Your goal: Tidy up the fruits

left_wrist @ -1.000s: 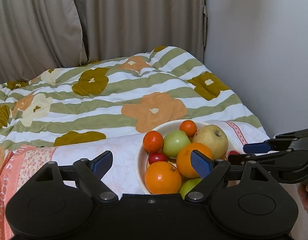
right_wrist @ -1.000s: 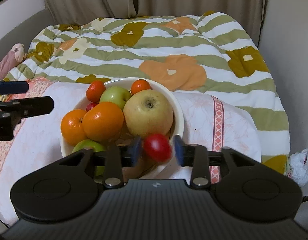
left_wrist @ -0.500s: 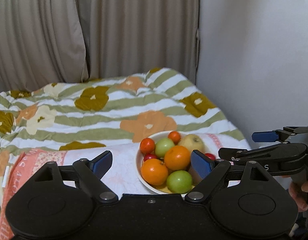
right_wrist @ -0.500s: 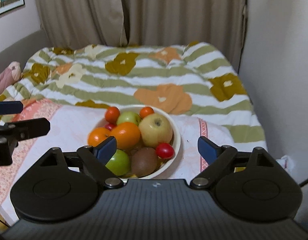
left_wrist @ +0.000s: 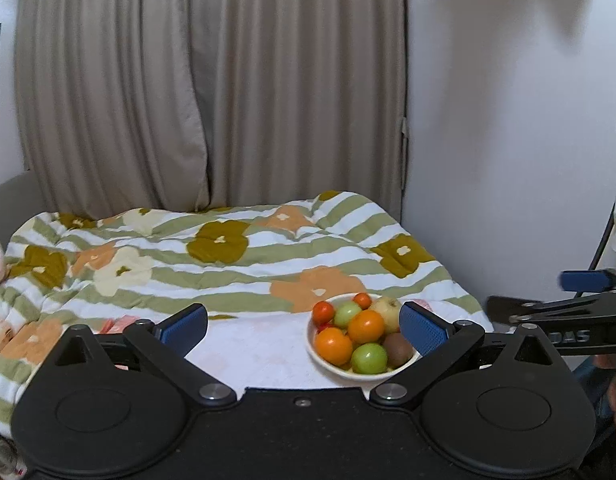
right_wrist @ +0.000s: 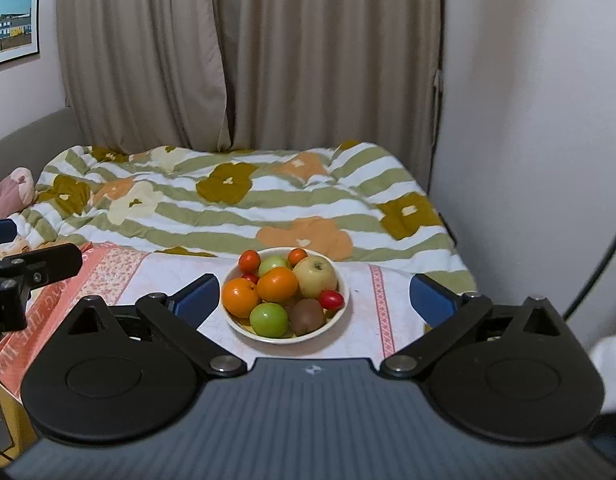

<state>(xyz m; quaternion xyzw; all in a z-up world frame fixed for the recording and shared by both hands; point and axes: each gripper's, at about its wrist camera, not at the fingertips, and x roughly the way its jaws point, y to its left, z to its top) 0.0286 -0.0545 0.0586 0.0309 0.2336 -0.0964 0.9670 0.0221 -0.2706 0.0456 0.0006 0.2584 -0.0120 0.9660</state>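
Note:
A white bowl [right_wrist: 344, 280] [left_wrist: 312, 350] sits on a pale cloth and holds several fruits: oranges [right_wrist: 276, 283], green apples [right_wrist: 268, 319], a yellow apple [right_wrist: 315, 272], a kiwi [right_wrist: 306, 317], small red tomatoes [right_wrist: 331, 298]. My right gripper [right_wrist: 314, 300] is open and empty, held back from the bowl and above it. My left gripper [left_wrist: 303, 322] is open and empty, back from the bowl, which lies toward its right finger. Each gripper shows at the edge of the other's view.
The cloth [right_wrist: 179, 272] lies over a table in front of a bed with a striped floral quilt [right_wrist: 235, 200]. Beige curtains [right_wrist: 247, 60] hang behind. A white wall [right_wrist: 528, 120] stands at the right. A pink soft toy [right_wrist: 11, 192] lies far left.
My right gripper has opened and left the small red tomato in the bowl. Both grippers have pulled back and up, so the bowl looks smaller.

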